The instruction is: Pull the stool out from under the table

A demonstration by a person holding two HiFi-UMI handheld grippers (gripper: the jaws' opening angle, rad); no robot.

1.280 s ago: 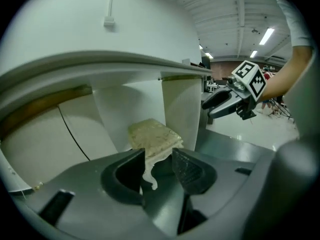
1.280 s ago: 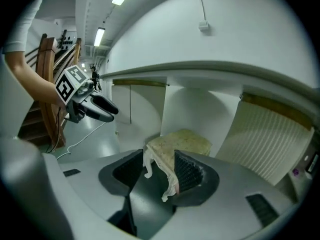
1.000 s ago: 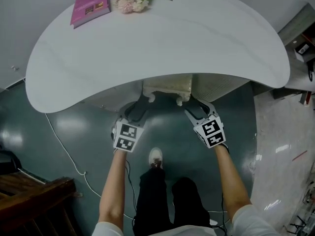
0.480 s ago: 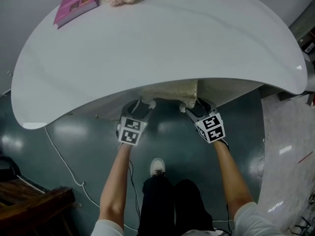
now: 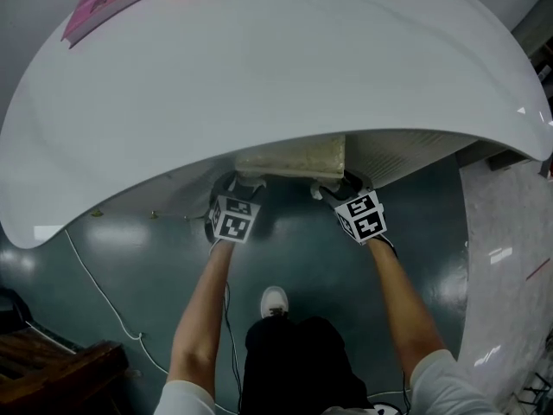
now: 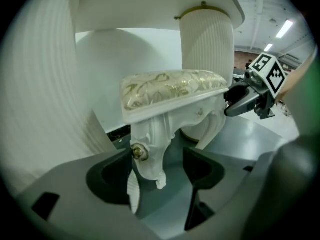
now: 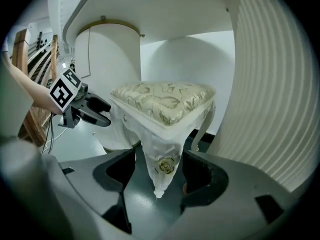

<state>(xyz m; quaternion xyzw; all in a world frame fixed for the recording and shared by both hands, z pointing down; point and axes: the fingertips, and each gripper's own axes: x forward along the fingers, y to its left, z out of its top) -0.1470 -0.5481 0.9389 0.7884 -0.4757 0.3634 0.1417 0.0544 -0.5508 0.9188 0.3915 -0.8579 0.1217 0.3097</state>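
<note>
Overhead camera above the table, two low cameras beneath it

The head view looks steeply down onto the table [image 5: 259, 85], from far enough back to take in most of its curved top, the person's forearms [image 5: 203, 309] and the floor [image 5: 112, 258]. Only the near edge of the stool [image 5: 292, 156] shows under the rim. The left gripper [image 6: 157, 176] view and the right gripper [image 7: 157, 176] view sit low under the table and face inward along their own jaws. Both are very near, and each pair of jaws, just opened wide, frames one corner of the stool. All three views share the stool, and each gripper view also catches the other gripper off to one side.
</note>
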